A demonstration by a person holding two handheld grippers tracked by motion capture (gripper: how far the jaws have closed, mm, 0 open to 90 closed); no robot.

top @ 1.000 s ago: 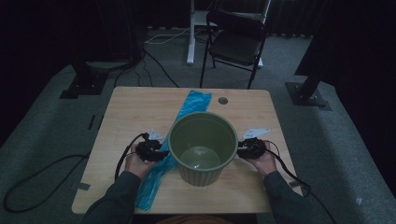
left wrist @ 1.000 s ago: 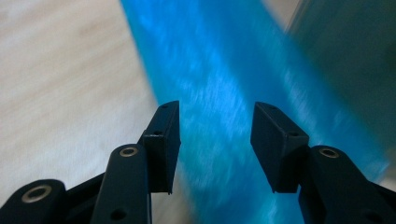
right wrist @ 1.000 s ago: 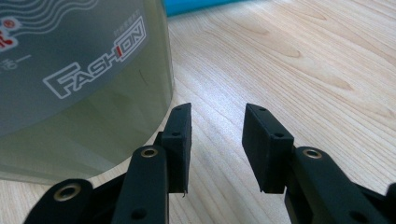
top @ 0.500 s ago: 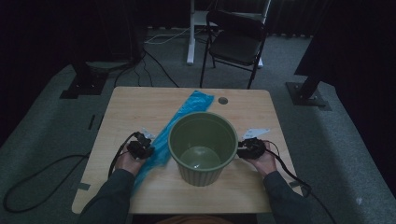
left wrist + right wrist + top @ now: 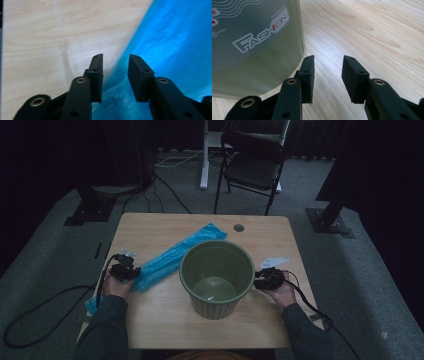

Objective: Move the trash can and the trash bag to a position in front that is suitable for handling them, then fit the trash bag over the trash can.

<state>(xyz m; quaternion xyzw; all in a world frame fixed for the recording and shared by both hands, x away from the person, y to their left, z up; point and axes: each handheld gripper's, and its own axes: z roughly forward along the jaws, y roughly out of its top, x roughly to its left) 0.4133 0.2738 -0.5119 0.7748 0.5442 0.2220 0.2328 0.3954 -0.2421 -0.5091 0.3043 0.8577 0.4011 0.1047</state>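
An olive-green plastic bin (image 5: 216,277) stands upright and empty on the wooden table (image 5: 150,227). A long blue plastic bag (image 5: 170,257) lies slantwise on the table to the bin's left. My left gripper (image 5: 131,272) sits at the bag's lower left part. In the left gripper view the left gripper (image 5: 115,58) is over the bag (image 5: 175,37), whose edge runs under the gap. Its jaws have just been opening, and the pads press on nothing. My right gripper (image 5: 257,281) rests low by the bin's right side. In the right gripper view it (image 5: 328,60) is open beside the bin wall (image 5: 254,37), holding nothing.
A white slip of paper (image 5: 275,262) lies on the table behind the right hand, and a round cable hole (image 5: 238,227) is near the far edge. A black chair (image 5: 252,165) and stand bases are on the floor beyond. Cables trail from both grippers.
My left hand has moved left, away from the bin, and the blue bag's near end has swung left with it. The right hand has stayed put.
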